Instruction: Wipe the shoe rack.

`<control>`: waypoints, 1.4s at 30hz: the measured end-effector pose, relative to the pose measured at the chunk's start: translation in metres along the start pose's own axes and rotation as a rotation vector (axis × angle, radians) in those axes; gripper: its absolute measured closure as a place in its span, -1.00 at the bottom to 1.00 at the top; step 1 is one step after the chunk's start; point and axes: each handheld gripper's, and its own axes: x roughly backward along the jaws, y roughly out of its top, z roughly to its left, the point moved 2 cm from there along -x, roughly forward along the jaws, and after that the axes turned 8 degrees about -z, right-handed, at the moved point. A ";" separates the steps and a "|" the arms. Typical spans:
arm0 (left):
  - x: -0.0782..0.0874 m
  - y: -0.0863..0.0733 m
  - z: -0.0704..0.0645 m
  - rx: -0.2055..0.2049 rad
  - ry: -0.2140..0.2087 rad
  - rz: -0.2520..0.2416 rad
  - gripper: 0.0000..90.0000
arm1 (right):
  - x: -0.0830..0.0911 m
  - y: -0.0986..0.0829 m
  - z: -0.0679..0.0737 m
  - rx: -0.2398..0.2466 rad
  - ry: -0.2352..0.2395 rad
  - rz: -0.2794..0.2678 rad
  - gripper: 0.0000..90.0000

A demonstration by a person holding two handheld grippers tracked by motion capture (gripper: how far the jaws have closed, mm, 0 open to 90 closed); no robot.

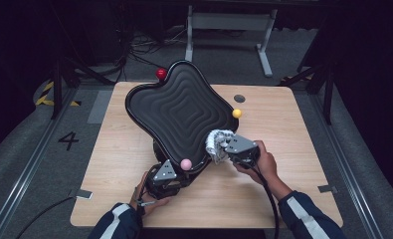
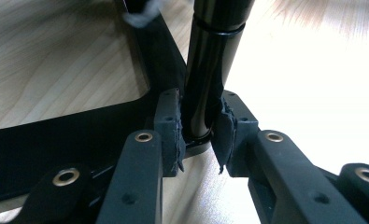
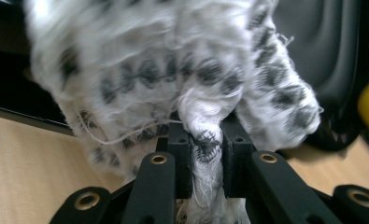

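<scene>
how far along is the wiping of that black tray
Set up: the left tool is clamped on the stand's black post, and the black tray is tilted up. In hand: the right tool grips a white patterned cloth against the tray's lower right edge. The pictures cannot show how much surface remains unwiped.

Both forearms, in dark sleeves with a white stripe, come in over the near edge of the surface. The left hand [image 1: 147,196] holds the left gripper [image 1: 165,175] near that edge, its jaws clamped on a black post [image 2: 205,79]. The right hand [image 1: 263,162] holds the right gripper [image 1: 224,147] farther in, jaws pinching a white-and-black cloth [image 3: 196,84].
</scene>
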 end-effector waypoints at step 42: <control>0.011 0.004 0.000 -0.056 0.144 0.066 -0.13 | 0.025 -0.066 -0.002 -0.140 0.122 0.152 0.64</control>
